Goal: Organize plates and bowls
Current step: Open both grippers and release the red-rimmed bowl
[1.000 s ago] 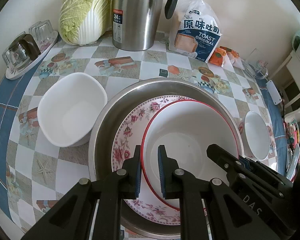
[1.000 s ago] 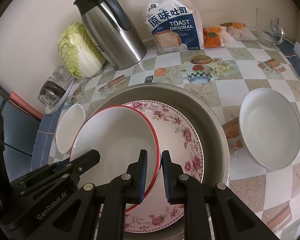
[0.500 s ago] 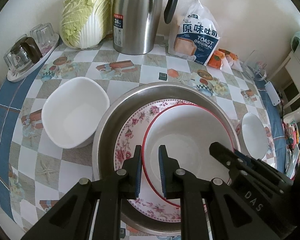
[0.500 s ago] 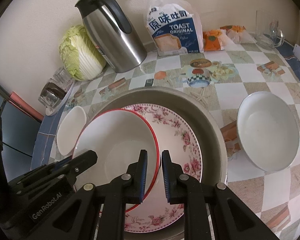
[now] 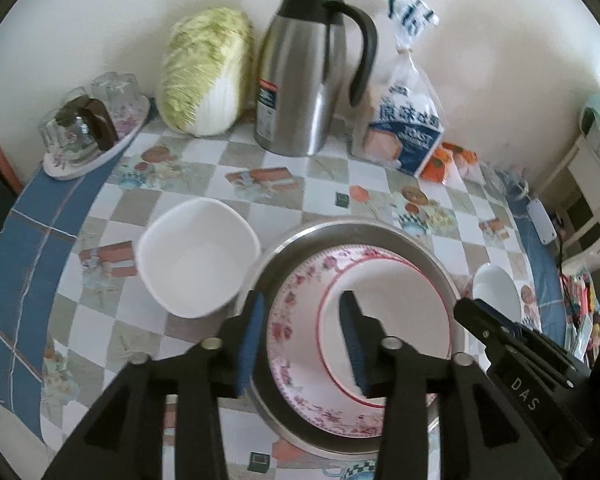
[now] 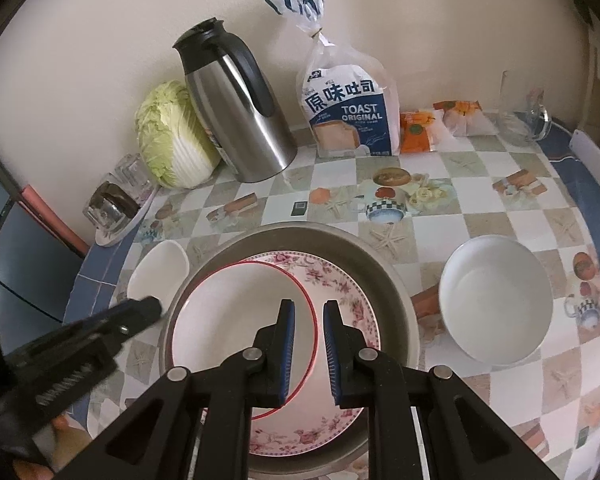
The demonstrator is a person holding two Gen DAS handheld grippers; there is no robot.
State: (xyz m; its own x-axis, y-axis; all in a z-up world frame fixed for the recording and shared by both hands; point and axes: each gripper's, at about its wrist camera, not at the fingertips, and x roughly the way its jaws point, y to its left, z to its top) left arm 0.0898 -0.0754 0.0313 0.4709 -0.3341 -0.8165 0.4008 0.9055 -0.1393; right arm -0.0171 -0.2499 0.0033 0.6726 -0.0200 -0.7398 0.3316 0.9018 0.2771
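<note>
A round surface (image 6: 480, 216) covered by a checkered cloth with a blue border is seen against a cream wall. Near its middle a wide stainless steel basin (image 6: 384, 280) is set, and inside it a white plate with a pink floral rim (image 6: 348, 296) lies flat. On that plate a white plate with a thin red rim (image 6: 228, 312) is stacked, shifted toward the left side of the basin.

Along the far edge a brushed steel thermos jug with a black handle (image 5: 304, 92) is stood between a pale green napa cabbage (image 5: 204, 76) on its left and a clear bag of toast bread with a blue label (image 6: 348, 116) on its right. A white round bowl (image 6: 496, 296) is placed just right of the basin, and a white squarish bowl (image 5: 198, 256) just left of it; both are upright and empty.

The left gripper (image 5: 302, 344) is held above the near-left rim of the basin, its jaws opening to a moderate gap, with nothing pressed between them. The right gripper (image 6: 308, 352) is held over the stacked plates, its jaws kept narrow, and the red rim is seen through the gap without being gripped
</note>
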